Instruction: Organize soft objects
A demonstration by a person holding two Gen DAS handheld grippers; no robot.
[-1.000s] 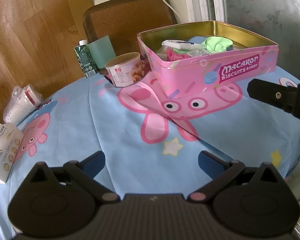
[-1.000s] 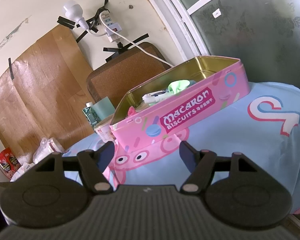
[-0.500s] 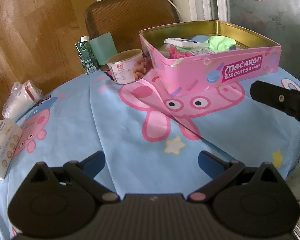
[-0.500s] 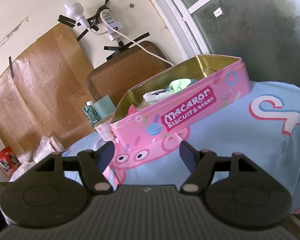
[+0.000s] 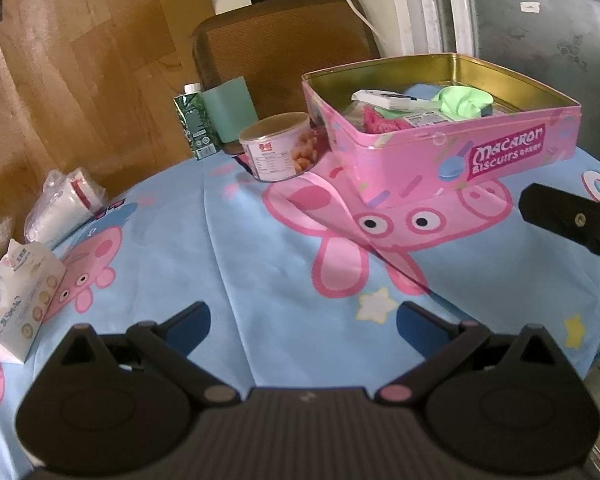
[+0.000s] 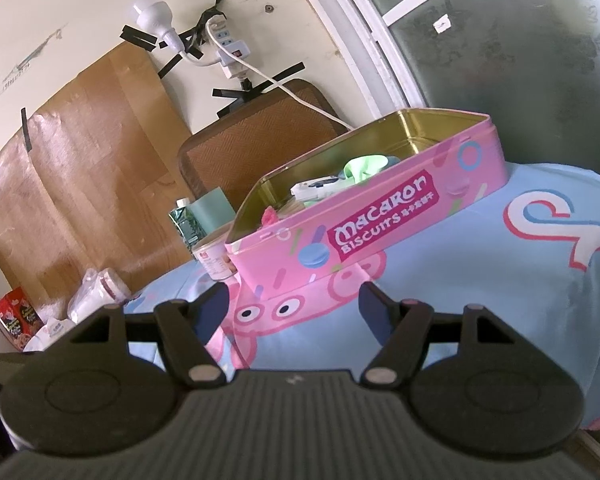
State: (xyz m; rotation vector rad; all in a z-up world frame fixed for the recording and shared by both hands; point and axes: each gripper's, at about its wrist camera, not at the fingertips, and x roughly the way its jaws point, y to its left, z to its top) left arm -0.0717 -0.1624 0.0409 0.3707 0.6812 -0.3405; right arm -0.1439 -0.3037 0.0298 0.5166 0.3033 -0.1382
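Hovering empty, wide-spread left claw (image 5: 303, 318) and right claw (image 6: 294, 308) near pink tin (image 5: 452, 156)

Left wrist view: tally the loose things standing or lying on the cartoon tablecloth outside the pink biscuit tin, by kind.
Cartons: 1, green drink carton with white cap
Clear round snack tubs: 1
Bags or packets: 2, clear plastic bag, white printed packet
Total: 4

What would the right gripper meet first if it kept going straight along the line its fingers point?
Probably the near long wall of the pink biscuit tin, which sits directly ahead of the open, empty right gripper. Only bare tablecloth lies between; depth is uncertain, so it might touch the cloth first.
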